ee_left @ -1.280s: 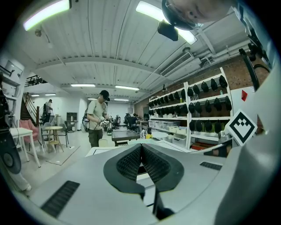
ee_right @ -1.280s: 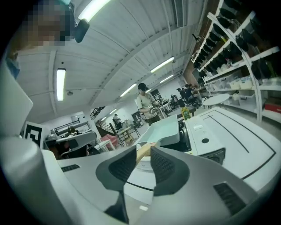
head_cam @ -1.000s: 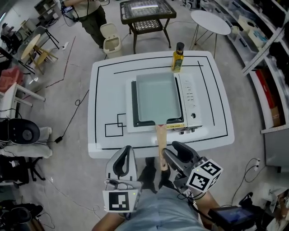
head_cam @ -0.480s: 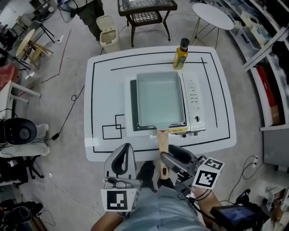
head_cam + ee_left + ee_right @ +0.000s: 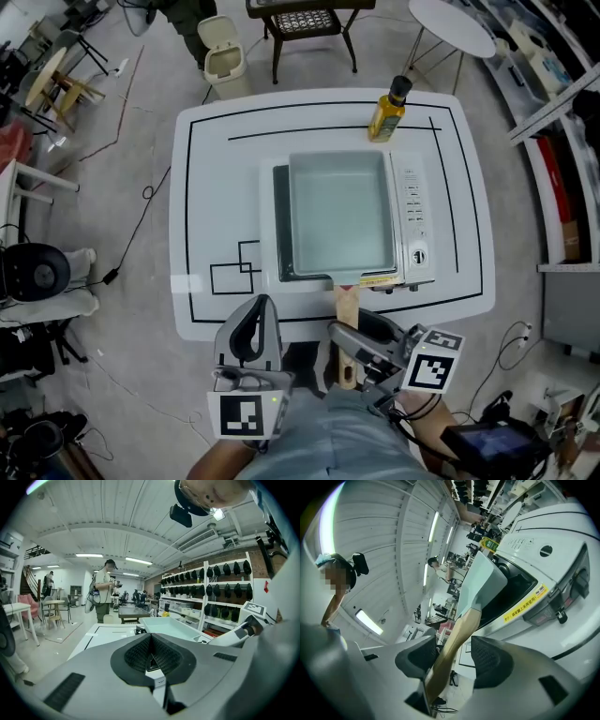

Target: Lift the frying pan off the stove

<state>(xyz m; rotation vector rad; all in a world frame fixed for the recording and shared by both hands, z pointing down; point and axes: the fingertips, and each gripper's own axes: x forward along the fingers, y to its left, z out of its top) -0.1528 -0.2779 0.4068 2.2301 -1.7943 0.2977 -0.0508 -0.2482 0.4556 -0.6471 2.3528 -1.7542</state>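
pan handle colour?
Pale tan wood; the pan handle shows best in the right gripper view.

1. Left of the white countertop stove (image 5: 412,211), the white table (image 5: 220,187) offers open passage.
2. A yellow oil bottle (image 5: 388,112) stands just behind the stove's far right corner.
3. A pale wooden pan handle (image 5: 345,305) juts out past its near edge.

- Head view: bright, even overhead light; shadows faint; pale glare patch on the white table (image 5: 220,187) at its front left edge.
- Left gripper view: heavy fisheye bend, dark corners; ceiling strip lights (image 5: 89,555) glare; left gripper (image 5: 151,644) close to the lens, soft.
- Right gripper view: same bend, tilted; ceiling tube light (image 5: 369,622) blown out; frying pan handle (image 5: 450,658) blurs near the lens.
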